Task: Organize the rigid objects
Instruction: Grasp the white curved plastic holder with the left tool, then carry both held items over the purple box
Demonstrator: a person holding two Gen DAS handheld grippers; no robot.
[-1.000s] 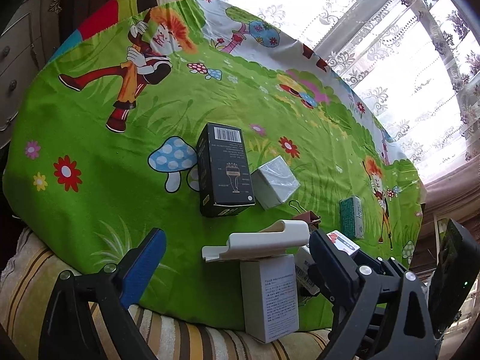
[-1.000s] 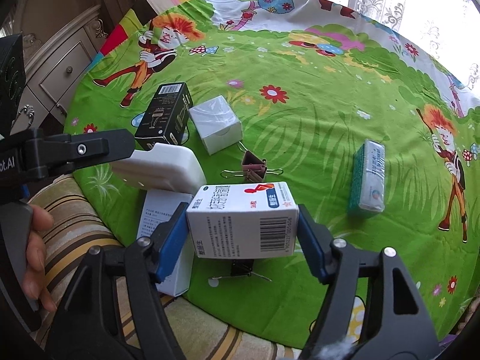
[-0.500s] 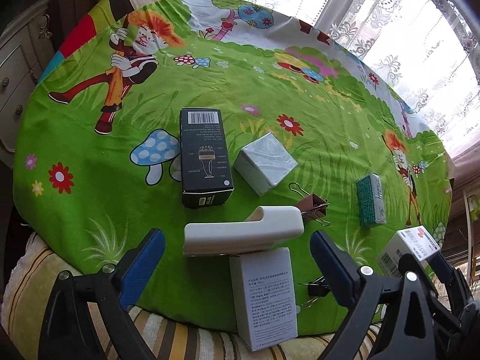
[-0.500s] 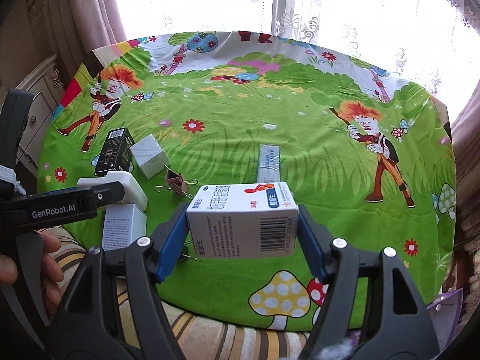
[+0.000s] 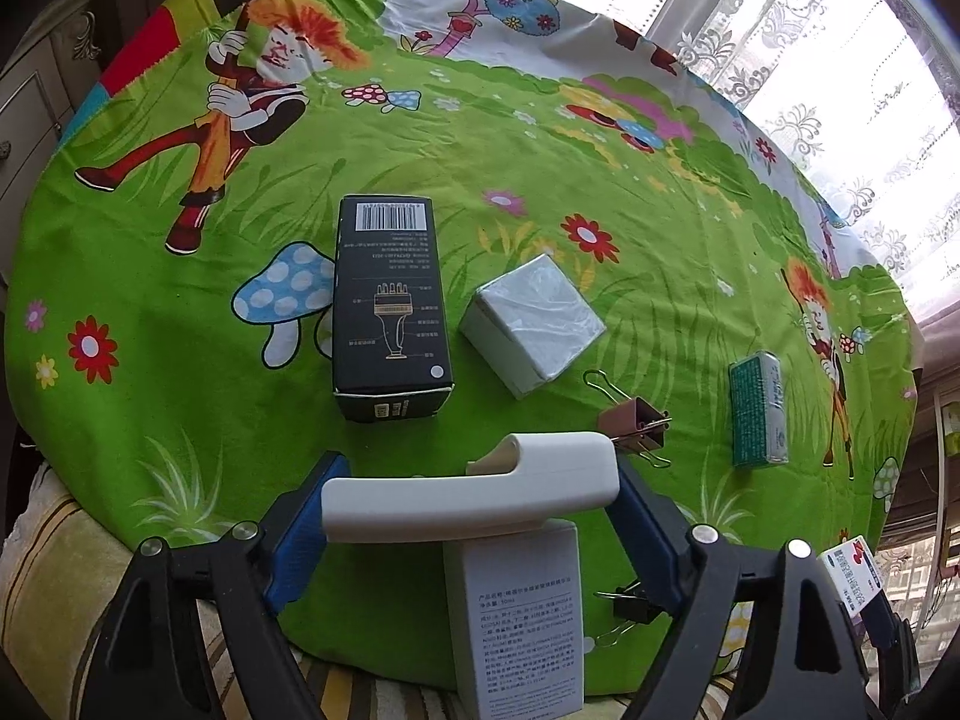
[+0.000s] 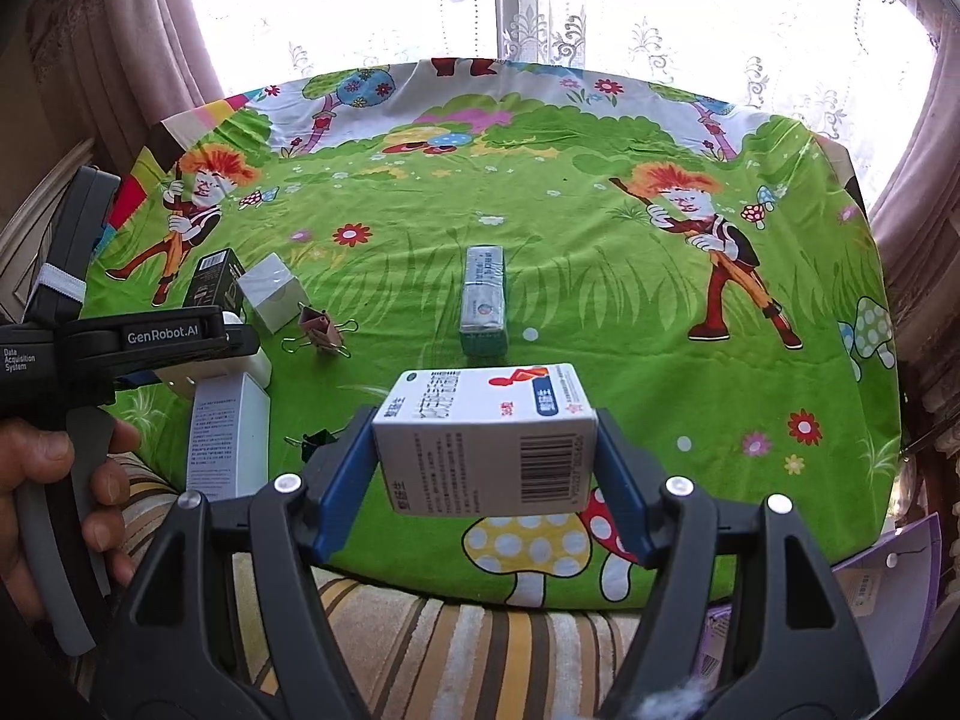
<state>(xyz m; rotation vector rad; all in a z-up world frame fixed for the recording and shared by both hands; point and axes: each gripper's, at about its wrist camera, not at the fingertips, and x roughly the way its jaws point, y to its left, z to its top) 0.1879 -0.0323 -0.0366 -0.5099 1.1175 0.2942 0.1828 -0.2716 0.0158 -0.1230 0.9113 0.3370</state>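
Clamping a white medicine carton (image 6: 486, 438) between its blue pads, our right gripper (image 6: 485, 468) holds it off the cloth; a barcode shows on the near face and a red-and-blue logo with small print on top, too fine for us to read. Our left gripper (image 5: 471, 516) is closing its jaws around a smooth cream plastic piece with a rounded slot (image 5: 474, 495) — the blue pads sit at its two ends, and we cannot tell if they press yet. In the right wrist view the left tool's black body reads "GenRobot.AI" and "Data Acquisition System", with a hand (image 6: 54, 492) wrapped round its grey grip.

Just under the cream piece lies a tall white box (image 5: 519, 618) covered in small grey print. Right of it a small black binder clip (image 5: 630, 606) rests on the cloth. Farther off stand a black carton (image 5: 390, 306) printed with a barcode and a line drawing of a brush-like head, a glossy white cube wrapped in film (image 5: 534, 324) and a copper-coloured binder clip (image 5: 636, 426). A teal-and-white pack (image 5: 757, 411) lies alone to the right.

Everything sits on a green cartoon cloth (image 5: 180, 276) — mushrooms, flowers, orange-haired figures — over a striped cover, with lace curtains at the far side.
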